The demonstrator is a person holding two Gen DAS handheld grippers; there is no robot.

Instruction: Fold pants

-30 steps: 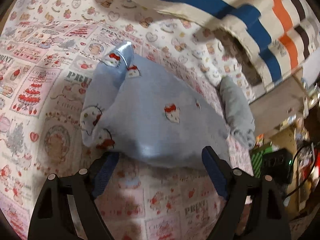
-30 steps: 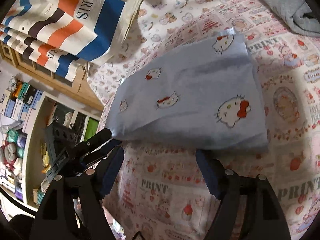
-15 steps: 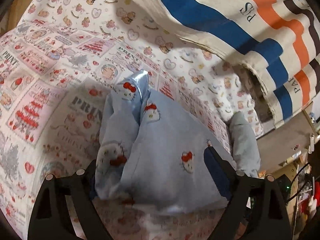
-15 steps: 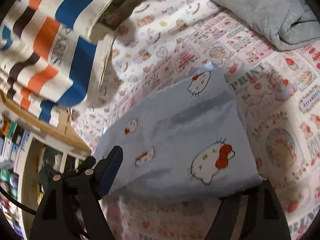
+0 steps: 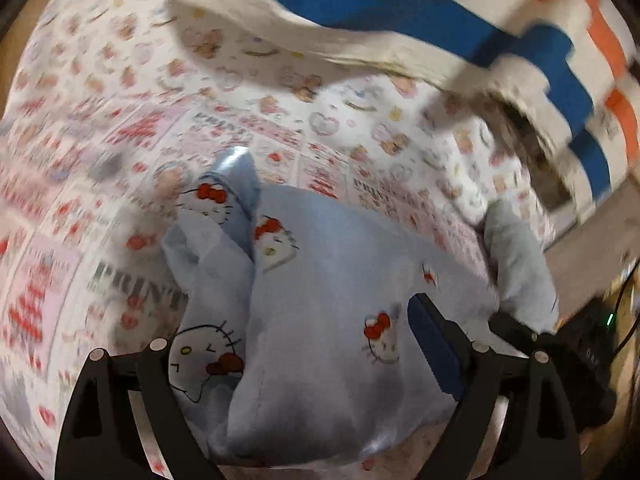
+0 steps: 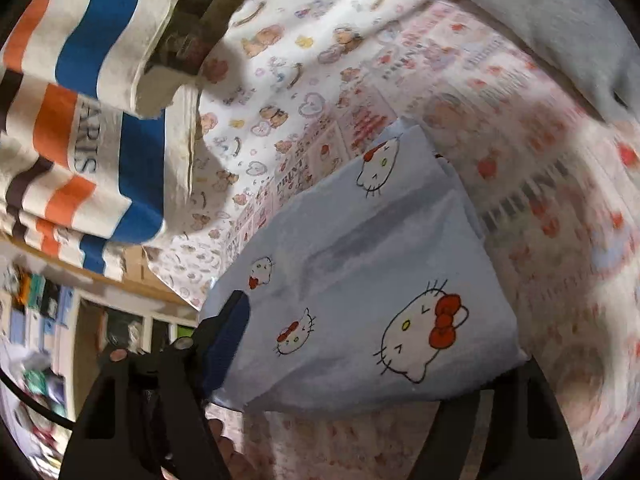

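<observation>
One blue cat-print pants [image 5: 320, 280], one grey folded garment [image 5: 516, 256], one striped bag [image 6: 88, 120], two grippers.

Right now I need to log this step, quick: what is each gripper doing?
Left gripper: fingers spread wide around the folded pants, not seen pressing.
Right gripper: fingers closing, pants between them, grip not certain.

Folded pants [image 5: 320, 300] on bedsheet [image 5: 120, 120], striped bag [image 6: 92, 140] behind, other garment [image 5: 516, 264] beside pants
</observation>
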